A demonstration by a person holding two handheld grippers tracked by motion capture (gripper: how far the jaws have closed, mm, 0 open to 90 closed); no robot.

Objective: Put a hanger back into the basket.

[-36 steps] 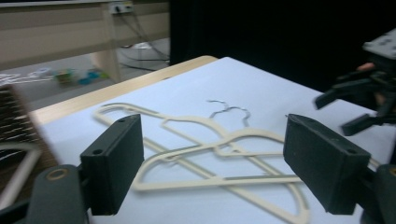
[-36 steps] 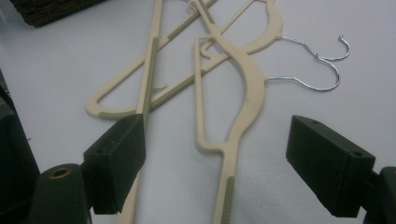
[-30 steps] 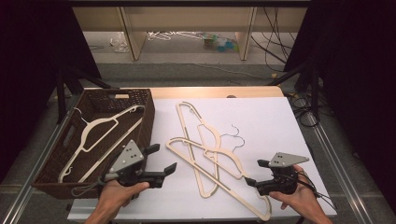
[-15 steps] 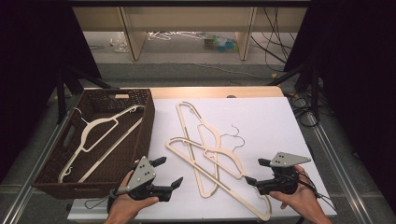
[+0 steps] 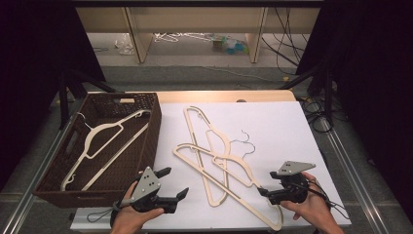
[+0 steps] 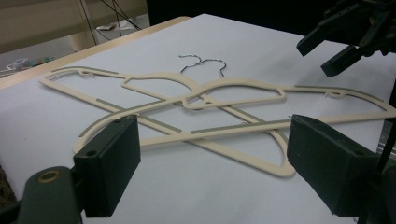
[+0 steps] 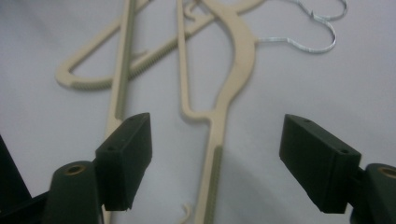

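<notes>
Straddling the lower arm of the nearest cream hanger [image 7: 212, 154] with the right gripper [image 5: 265, 191], jaws just narrowing but wide of the plastic, nothing gripped. Hovering the left gripper [image 5: 176, 183] agape and empty by the wicker basket [image 5: 151, 141], hangers lying crossed mid-sheet. Judging next: closing on that arm, lifting clear of the tangle.

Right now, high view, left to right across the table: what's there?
Wicker basket with one hanger lying in it → left tongs, open → two crossed hangers on the white sheet → right tongs, open, jaws just been closing, hanger bar between them but not pinched.
</notes>
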